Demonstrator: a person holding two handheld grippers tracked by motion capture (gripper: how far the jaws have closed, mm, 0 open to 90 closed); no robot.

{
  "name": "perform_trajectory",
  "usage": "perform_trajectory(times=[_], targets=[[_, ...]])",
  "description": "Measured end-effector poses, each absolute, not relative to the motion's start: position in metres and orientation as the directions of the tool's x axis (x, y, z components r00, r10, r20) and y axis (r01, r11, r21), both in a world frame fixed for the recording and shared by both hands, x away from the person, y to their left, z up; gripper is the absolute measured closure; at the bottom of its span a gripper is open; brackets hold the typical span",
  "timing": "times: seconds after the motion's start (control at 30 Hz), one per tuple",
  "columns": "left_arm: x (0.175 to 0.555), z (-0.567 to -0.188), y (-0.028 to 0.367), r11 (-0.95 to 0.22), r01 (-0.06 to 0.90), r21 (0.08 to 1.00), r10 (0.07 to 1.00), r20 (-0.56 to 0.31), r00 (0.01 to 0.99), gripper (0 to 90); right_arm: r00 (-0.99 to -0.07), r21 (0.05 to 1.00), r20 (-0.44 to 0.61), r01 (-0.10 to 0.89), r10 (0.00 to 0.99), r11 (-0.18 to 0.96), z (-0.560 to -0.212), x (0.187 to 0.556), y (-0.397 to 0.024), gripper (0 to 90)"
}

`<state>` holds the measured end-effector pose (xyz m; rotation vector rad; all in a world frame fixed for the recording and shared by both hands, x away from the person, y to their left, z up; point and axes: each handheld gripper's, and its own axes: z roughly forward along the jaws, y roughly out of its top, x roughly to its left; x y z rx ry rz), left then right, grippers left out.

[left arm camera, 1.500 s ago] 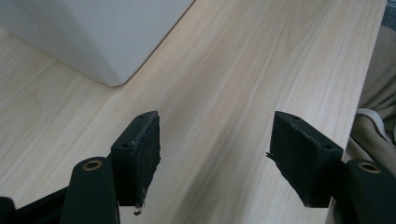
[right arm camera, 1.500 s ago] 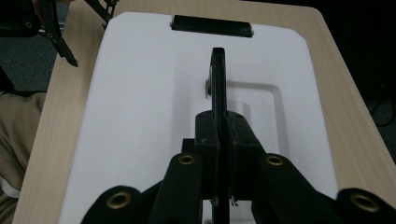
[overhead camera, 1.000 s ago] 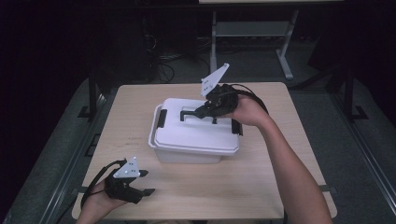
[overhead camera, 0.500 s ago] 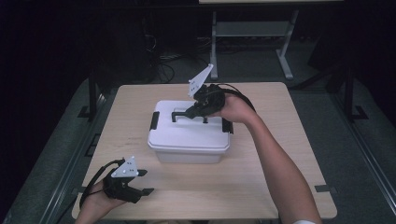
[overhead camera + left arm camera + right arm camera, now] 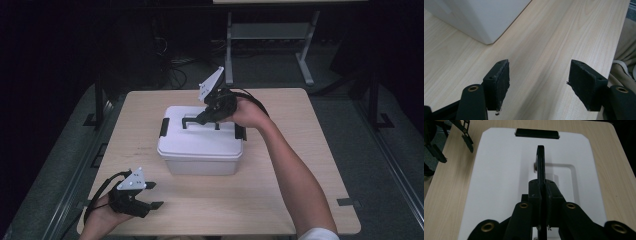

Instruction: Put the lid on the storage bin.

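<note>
Clamping the black handle (image 5: pixel 541 162) of the white box (image 5: pixel 200 145), the right gripper (image 5: pixel 207 116) has its jaws shut tight on the upright bar, seen edge-on between the pads in the right gripper view. Handle stands raised above the lid (image 5: pixel 499 170), over the recess at lid centre. Box sits mid-table, a bit toward the far side, black latches at both short ends; one latch (image 5: pixel 537 133) shows at the lid's far edge in the right gripper view. Left gripper (image 5: pixel 148 195) rests low at the near-left corner of the table (image 5: pixel 300 190), jaws wide apart, nothing between them, only bare wood under the pads (image 5: pixel 499 82). Box corner (image 5: pixel 487 37) is near it but apart, ahead of the left jaw in the left gripper view. Left gripper sits close to the table's near edge. Open tabletop lies right of the box and in front of it; narrower strips behind and left of it. Right forearm (image 5: pixel 295 170) crosses the near-right part of the table toward the box.
</note>
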<state>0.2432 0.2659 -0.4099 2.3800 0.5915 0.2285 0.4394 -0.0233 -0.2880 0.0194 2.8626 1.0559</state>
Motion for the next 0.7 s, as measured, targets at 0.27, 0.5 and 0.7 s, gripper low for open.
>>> perform_trajectory(times=[0.27,0.5,0.7], targets=[[0.2430,-0.4106,0.2675,-0.677,0.356,0.644,0.473,0.009,0.881,32.6,-0.997,0.639,-0.070,-0.022,0.030,0.769,-0.2922,0.4405,-0.0195,84.0],[0.2421,-0.4104,0.2688,-0.672,0.358,0.649,0.475,0.007,0.880,32.6,-0.997,0.649,-0.060,-0.006,0.043,0.761,-0.2947,0.4396,-0.0209,83.7],[0.2411,-0.4111,0.2662,-0.678,0.354,0.644,0.467,0.006,0.884,32.4,-0.997,0.668,-0.042,0.015,0.058,0.744,-0.2934,0.4366,-0.0249,77.8]])
